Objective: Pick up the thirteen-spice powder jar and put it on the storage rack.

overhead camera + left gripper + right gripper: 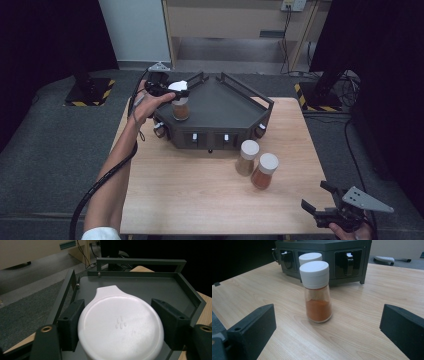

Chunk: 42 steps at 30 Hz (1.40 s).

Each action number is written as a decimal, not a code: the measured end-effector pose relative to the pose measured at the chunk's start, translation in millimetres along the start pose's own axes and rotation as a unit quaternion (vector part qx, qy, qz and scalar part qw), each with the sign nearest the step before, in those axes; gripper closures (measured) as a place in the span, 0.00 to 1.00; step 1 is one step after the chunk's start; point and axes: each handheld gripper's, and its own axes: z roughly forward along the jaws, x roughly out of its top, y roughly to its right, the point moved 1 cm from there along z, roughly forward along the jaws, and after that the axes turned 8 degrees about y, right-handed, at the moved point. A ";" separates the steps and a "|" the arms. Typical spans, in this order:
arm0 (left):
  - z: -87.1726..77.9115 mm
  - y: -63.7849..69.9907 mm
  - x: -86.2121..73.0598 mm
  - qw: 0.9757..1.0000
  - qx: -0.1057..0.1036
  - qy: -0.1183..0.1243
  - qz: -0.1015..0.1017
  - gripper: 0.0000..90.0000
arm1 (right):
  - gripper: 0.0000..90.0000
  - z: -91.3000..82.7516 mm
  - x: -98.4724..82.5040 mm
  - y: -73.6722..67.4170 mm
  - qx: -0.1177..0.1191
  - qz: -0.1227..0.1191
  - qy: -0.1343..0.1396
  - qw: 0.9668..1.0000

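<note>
spice jar [180, 106] is resting on rack [235, 107] as left gripper [172, 91] jaws are loosening off its cap; right gripper [327, 202] jaws are spread idle; snagging could be tipping it.

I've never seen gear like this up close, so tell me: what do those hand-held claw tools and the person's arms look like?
Each hand carries a matt black plastic claw with two blocky jaws. The left claw trails a thick black cable along the bare forearm; a white sleeve edge shows near the elbow. The right claw bears a flat grey three-cornered plate on top. Brass-coloured ringed holes sit beside the left claw's jaws.
</note>
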 end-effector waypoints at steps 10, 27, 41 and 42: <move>-14.3 4.1 4.5 0.998 0.007 0.053 -0.022 0.00 | 0.01 -0.2 0.1 -0.2 0.000 0.000 0.001 1.000; -63.5 37.6 30.5 0.991 -0.031 0.125 0.038 0.00 | 0.01 0.7 0.6 -1.1 0.001 -0.003 -0.001 1.000; -100.1 67.6 23.2 0.982 -0.080 0.156 0.076 0.00 | 0.01 1.1 1.1 -2.3 0.000 -0.006 -0.002 1.000; -102.1 69.1 22.3 0.981 -0.083 0.158 0.077 0.00 | 0.01 1.1 1.1 -2.5 -0.001 -0.006 -0.002 1.000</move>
